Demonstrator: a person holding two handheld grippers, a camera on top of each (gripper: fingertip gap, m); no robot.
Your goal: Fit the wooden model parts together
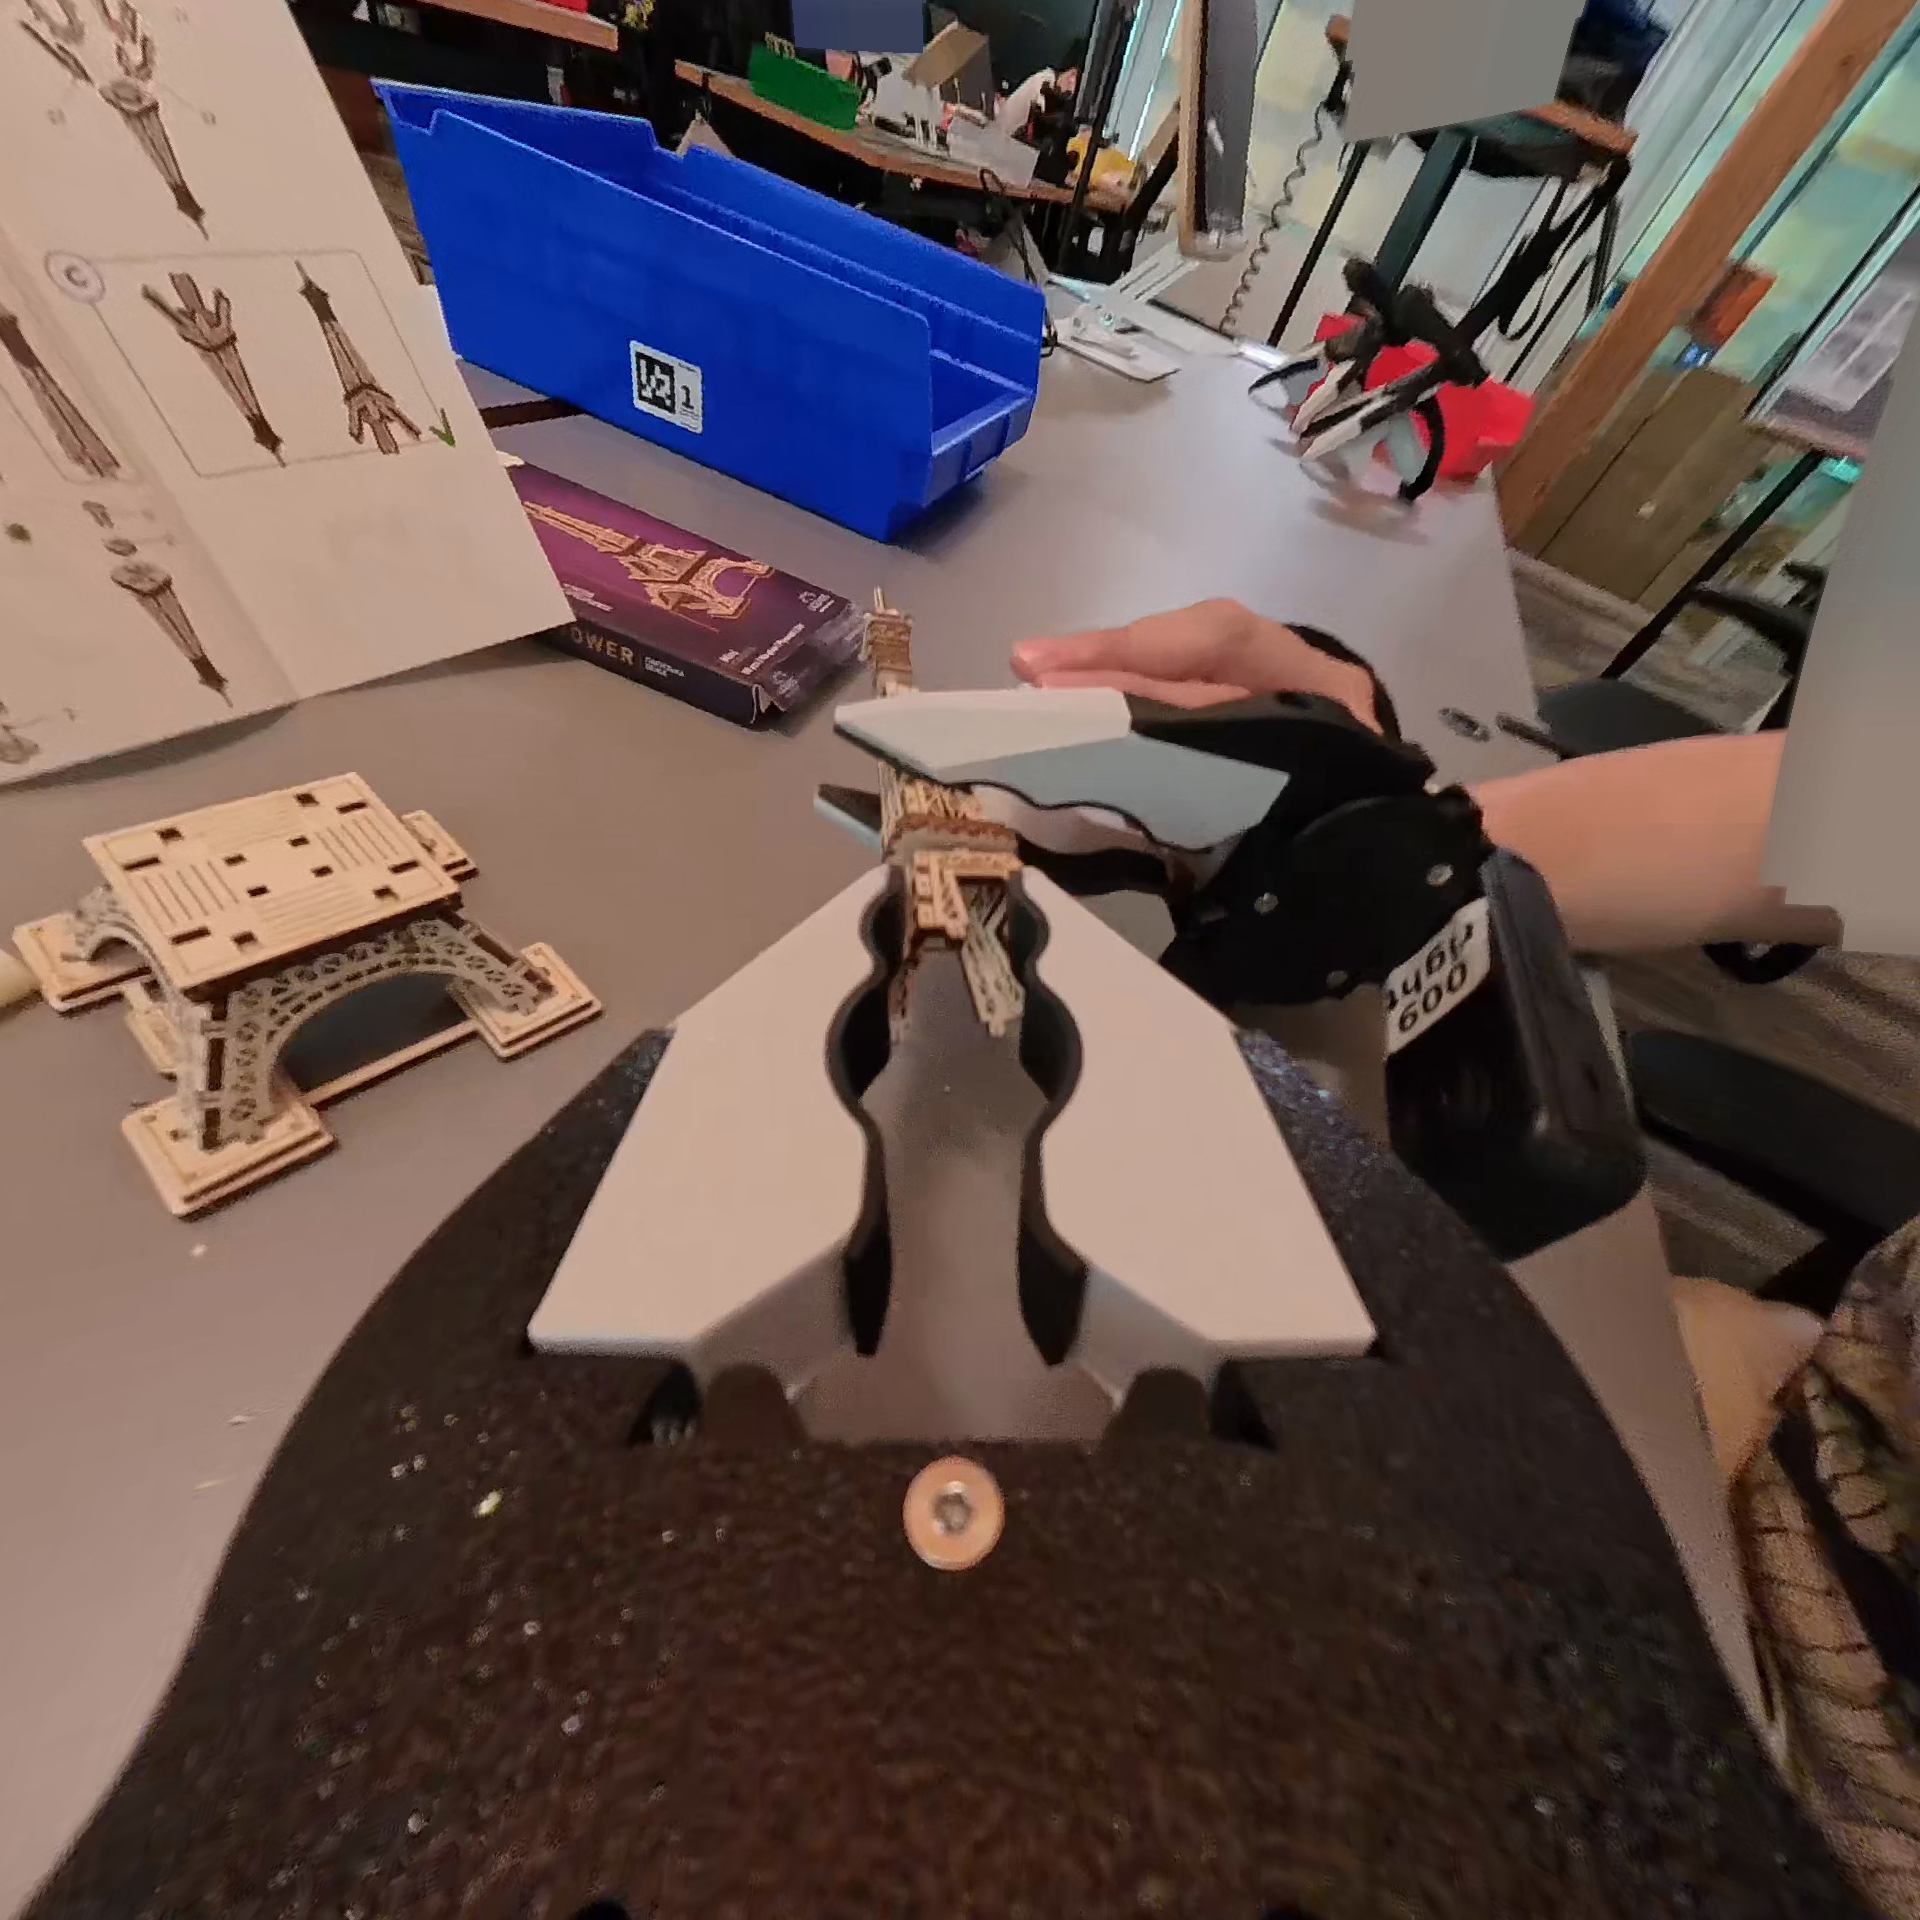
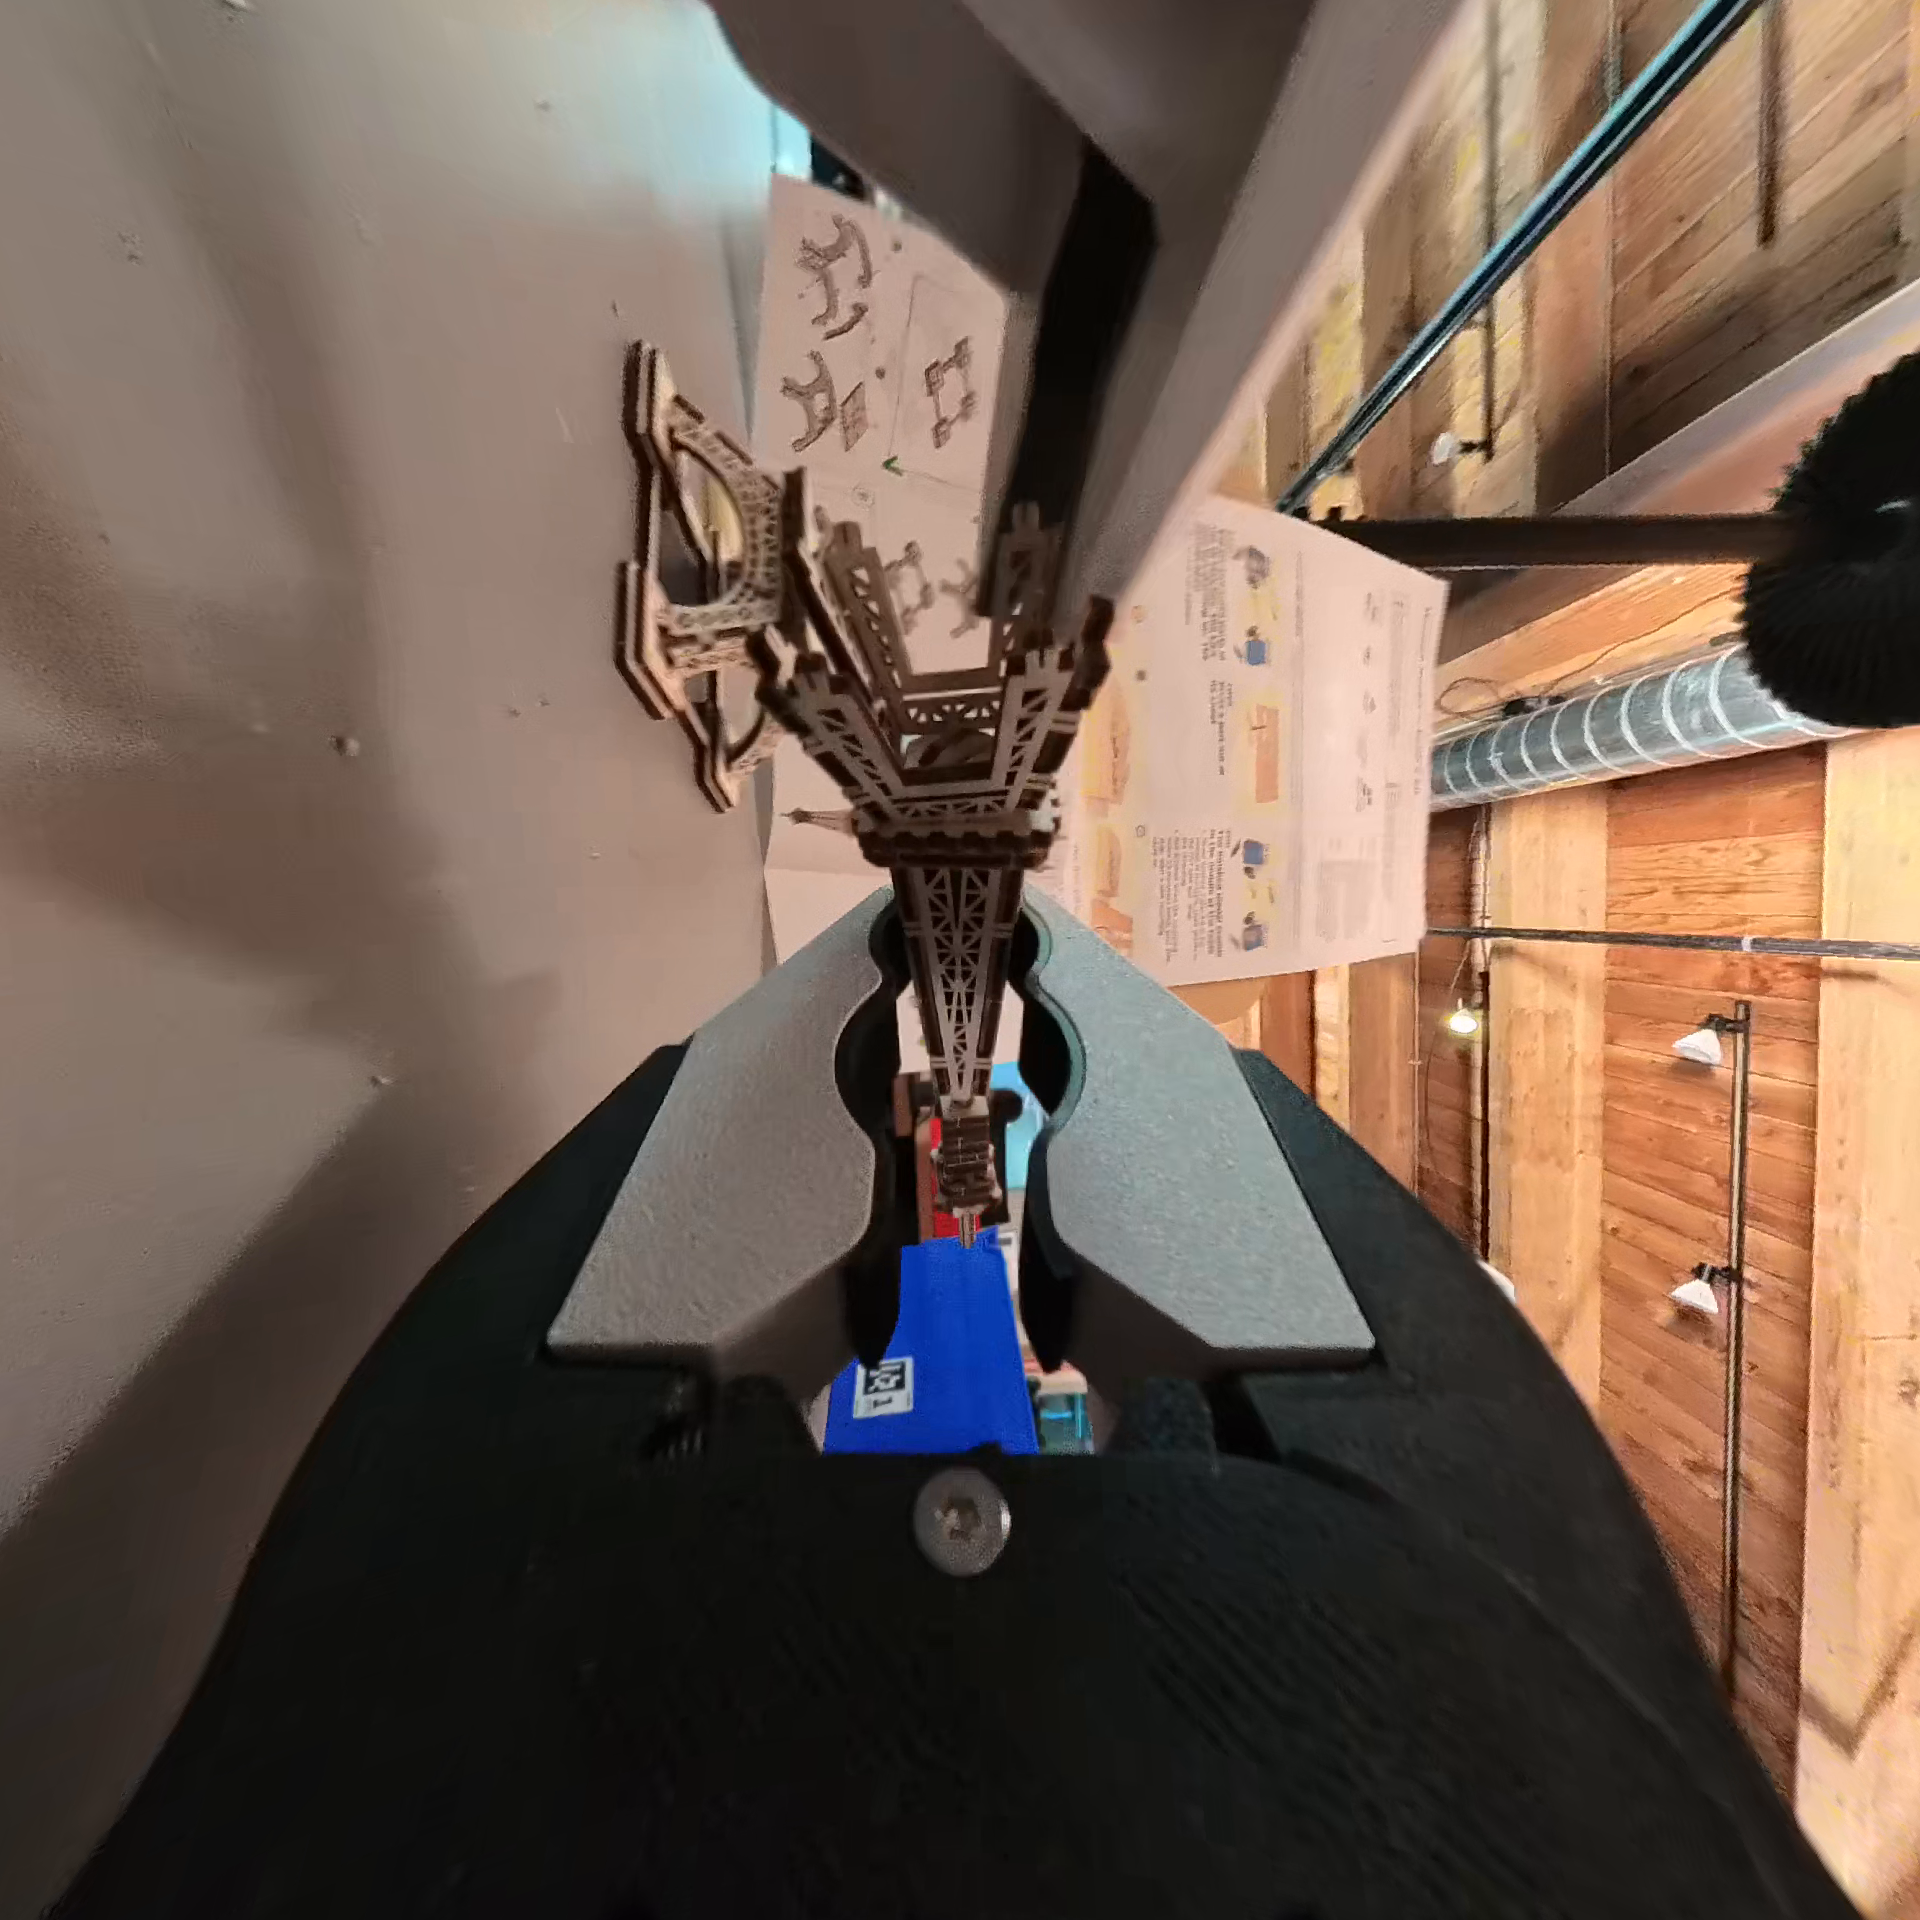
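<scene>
The wooden tower's upper section [image 1: 940,831] is held in the air between both grippers, its legs pointing down. My left gripper [image 1: 951,888] is shut on its lower legged end. My right gripper [image 1: 831,758] comes in from the right, turned on its side, and is shut on the narrow shaft. In the right wrist view the right gripper [image 2: 961,914] clamps the shaft of the upper section [image 2: 956,748], and a left finger [image 2: 1039,260] touches one leg. The arched tower base [image 1: 281,977] stands on the grey table to the left, apart from both grippers; it also shows in the right wrist view [image 2: 717,613].
A blue bin [image 1: 727,312] and the purple kit box [image 1: 686,603] lie behind the work spot. An upright instruction sheet [image 1: 208,364] stands at back left. A red object with spare grippers [image 1: 1392,405] sits at the far right. A person's hand [image 1: 1195,655] holds the right gripper. My right fingertips sit around 5 cm from my left ones.
</scene>
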